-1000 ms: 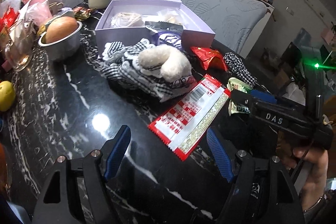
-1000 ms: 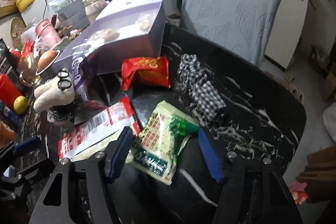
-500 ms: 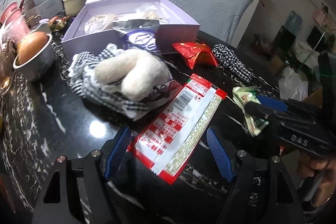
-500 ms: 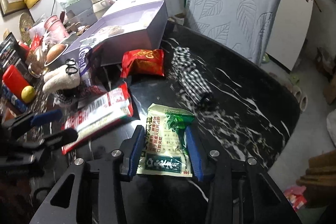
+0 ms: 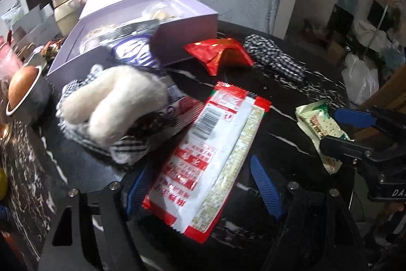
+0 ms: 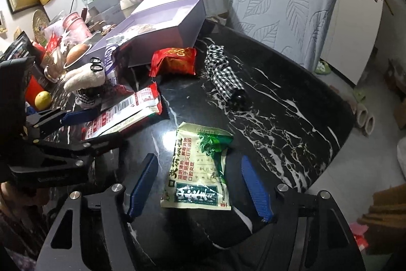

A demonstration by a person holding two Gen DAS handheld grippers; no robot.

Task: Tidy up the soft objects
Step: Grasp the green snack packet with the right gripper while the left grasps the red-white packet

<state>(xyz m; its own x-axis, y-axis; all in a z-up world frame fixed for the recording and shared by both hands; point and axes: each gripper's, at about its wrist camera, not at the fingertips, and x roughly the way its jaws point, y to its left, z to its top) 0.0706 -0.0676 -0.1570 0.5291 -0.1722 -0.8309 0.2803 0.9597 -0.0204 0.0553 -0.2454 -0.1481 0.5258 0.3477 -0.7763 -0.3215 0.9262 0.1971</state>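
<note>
Now: two flat snack packets on the black marble table point(image 6: 279, 103), each between open blue jaws.
Left gripper point(image 5: 203, 184), just widened, straddles the long glossy red-and-white packet point(image 5: 203, 156); right gripper point(image 6: 200, 184), just reopened, brackets the crinkled green-and-cream packet point(image 6: 198, 169), pads clear.

The other hand-held gripper point(image 5: 337, 130) has "DA" on its side. The green packet point(image 6: 198, 169) and red packet point(image 5: 203, 164) carry Chinese words and a barcode.
</note>
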